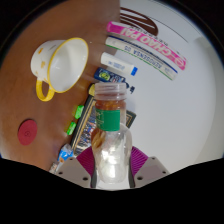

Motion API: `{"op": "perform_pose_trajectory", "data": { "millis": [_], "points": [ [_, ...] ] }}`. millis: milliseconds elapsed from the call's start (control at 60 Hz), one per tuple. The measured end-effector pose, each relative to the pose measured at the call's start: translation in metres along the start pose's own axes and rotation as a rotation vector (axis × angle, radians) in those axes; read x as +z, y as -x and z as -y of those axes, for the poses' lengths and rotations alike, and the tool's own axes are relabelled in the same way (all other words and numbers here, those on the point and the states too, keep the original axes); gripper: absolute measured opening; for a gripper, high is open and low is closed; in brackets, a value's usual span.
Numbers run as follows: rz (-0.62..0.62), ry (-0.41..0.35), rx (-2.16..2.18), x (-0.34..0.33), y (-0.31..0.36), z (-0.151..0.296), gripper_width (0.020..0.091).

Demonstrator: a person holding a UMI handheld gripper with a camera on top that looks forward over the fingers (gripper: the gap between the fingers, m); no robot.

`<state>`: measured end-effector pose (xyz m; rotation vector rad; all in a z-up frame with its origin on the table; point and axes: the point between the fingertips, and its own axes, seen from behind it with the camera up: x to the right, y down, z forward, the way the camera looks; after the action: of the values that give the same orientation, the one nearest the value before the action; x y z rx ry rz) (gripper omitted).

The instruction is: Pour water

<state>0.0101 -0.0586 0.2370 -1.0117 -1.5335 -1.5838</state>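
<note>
A clear plastic bottle (111,150) with a green neck ring and an open mouth (109,95) stands upright between my fingers. My gripper (112,168) is shut on the bottle's body, its magenta pads (86,164) pressing both sides. A white mug with a yellow rim and handle (56,62) lies tilted on the brown table (30,100) beyond the fingers, to the left of the bottle's mouth. The bottle's base is hidden below the fingers.
A red round coaster (27,131) lies on the brown table to the left. Flat packets and boxes (145,47) lie on the white surface (185,110) beyond the bottle. Small colourful wrappers (76,125) sit just left of the bottle.
</note>
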Motion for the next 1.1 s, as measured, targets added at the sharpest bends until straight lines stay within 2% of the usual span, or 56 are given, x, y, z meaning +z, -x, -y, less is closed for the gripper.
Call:
{"op": "perform_pose_trajectory", "data": {
  "millis": [100,167,383,533,683,717,783,900,1100],
  "points": [
    [0.026,-0.019,-0.163,0.004,0.013,0.024,0.0432],
    [0.035,0.000,-0.235,0.005,0.017,0.029,0.0433],
    [0.085,-0.030,-0.114,0.001,0.029,0.038,0.0432],
    [0.174,-0.012,0.295,-0.002,0.030,0.020,0.0429],
    [0.245,-0.007,0.909,-0.003,0.018,-0.004,0.0431],
    [0.251,0.014,1.038,-0.006,0.017,-0.007,0.0433],
    [0.311,-0.010,1.273,-0.006,0.024,-0.013,0.0436],
    [0.379,-0.002,1.581,-0.008,0.053,-0.018,0.0436],
    [0.510,0.022,1.871,-0.010,0.126,0.005,0.0436]
  ]
}}
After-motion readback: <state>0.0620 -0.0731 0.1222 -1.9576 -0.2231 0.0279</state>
